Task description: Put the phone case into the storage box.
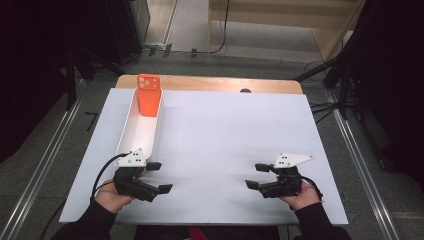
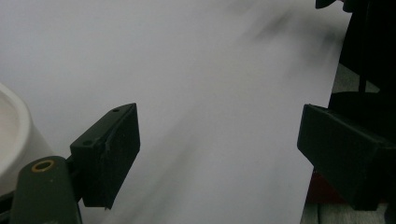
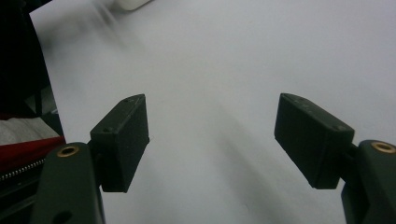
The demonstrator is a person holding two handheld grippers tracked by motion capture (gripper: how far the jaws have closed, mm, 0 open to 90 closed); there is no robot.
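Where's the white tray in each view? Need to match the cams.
High view: white tray on the left side of the white sheet, running from the far edge toward the left tool.
Left gripper view: its rounded rim sits at the left edge.
Right gripper view: blurred white shape at the top edge, probably its end.
Shared landmark: the white sheet, under the jaws in both gripper views.

Even overhead light falls on the white table (image 1: 225, 150) in the high view, with soft, faint shadows under the hands — the room's edges sink into black. Both gripper views look dimmer, greyish and smeared; the far table blurs — no glare.
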